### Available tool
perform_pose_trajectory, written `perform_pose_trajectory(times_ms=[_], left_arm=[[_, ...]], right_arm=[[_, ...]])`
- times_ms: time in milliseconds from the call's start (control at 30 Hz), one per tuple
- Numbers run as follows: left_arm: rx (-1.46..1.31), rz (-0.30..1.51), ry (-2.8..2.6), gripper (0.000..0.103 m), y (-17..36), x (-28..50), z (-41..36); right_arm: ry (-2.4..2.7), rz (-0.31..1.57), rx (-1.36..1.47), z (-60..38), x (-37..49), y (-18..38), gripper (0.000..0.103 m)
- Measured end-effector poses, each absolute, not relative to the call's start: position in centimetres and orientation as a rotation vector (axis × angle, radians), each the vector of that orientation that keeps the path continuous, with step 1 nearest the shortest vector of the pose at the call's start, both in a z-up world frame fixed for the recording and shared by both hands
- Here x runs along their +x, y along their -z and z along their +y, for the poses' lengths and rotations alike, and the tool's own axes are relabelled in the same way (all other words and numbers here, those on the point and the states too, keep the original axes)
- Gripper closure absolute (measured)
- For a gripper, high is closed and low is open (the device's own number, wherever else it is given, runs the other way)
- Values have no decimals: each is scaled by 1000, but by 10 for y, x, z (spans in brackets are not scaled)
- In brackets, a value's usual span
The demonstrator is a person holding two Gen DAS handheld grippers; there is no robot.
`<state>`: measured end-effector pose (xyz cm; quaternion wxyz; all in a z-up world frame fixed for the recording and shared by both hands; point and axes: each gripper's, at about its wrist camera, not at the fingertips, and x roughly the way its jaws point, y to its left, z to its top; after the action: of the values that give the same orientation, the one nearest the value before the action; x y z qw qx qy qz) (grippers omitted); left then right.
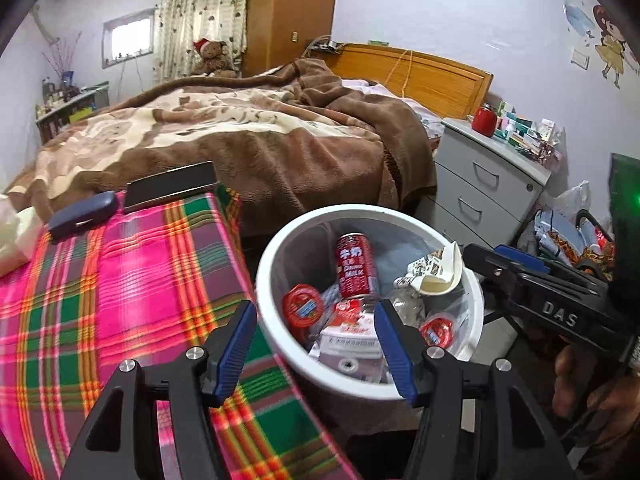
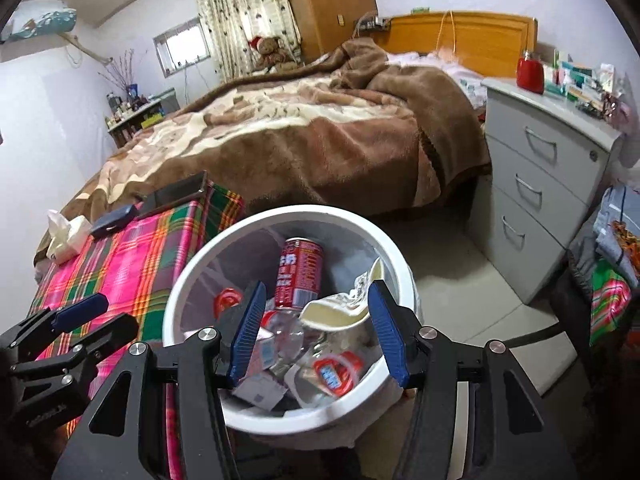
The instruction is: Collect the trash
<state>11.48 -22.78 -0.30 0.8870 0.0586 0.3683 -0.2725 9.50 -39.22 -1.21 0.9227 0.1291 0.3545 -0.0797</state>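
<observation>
the white trash bin point(image 1: 372, 384) stood on the floor just beside the plaid-covered table point(image 1: 120, 300), between the table and the grey drawer unit point(image 1: 480, 184), with the bed point(image 1: 240, 136) behind it. it was a round, straight-walled bucket with a thick white rim and a clear liner showing grey inside. it was well filled: a red drink can point(image 1: 356, 266) with white lettering leaned upright against the far inner wall, a crushed paper cup point(image 1: 436, 272) with a cream inside and patterned outside lay against the right wall, two red foil-lidded little tubs point(image 1: 302, 308) sat low on either side, and a white-and-red carton point(image 1: 352, 336) and a crumpled clear plastic bottle point(image 2: 292, 336) lay among them.

the left gripper point(image 1: 316, 344) hung over the near rim of the bin, its blue-padded fingers point(image 1: 236, 344) spread wide apart with nothing between them. the right gripper point(image 2: 316, 328) hovered above the bin's opening in its own view, fingers likewise parted wide and holding nothing; the cup and the can showed through the gap. from the left wrist view the right gripper appeared at the far right, beside the bin's rim.

on the plaid cloth lay a dark blue case point(image 1: 82, 216) and a flat dark box point(image 1: 172, 186) near the table's far edge, with a tissue pack point(image 2: 66, 236) to their left. a red jar point(image 2: 530, 70) stood on the drawer unit among small boxes, and a teddy bear point(image 2: 272, 54) sat by the curtain point(image 2: 244, 16).
</observation>
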Motion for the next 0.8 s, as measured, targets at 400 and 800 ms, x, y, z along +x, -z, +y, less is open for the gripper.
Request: perform_pose_trajectory(times_ms=[400, 800], left_arm=[[81, 685, 506, 42, -7, 58, -179], [117, 621, 427, 42, -10, 18, -157]], right_arm=[[172, 569, 185, -350, 44, 0, 48], [170, 524, 186, -331, 24, -2, 48]])
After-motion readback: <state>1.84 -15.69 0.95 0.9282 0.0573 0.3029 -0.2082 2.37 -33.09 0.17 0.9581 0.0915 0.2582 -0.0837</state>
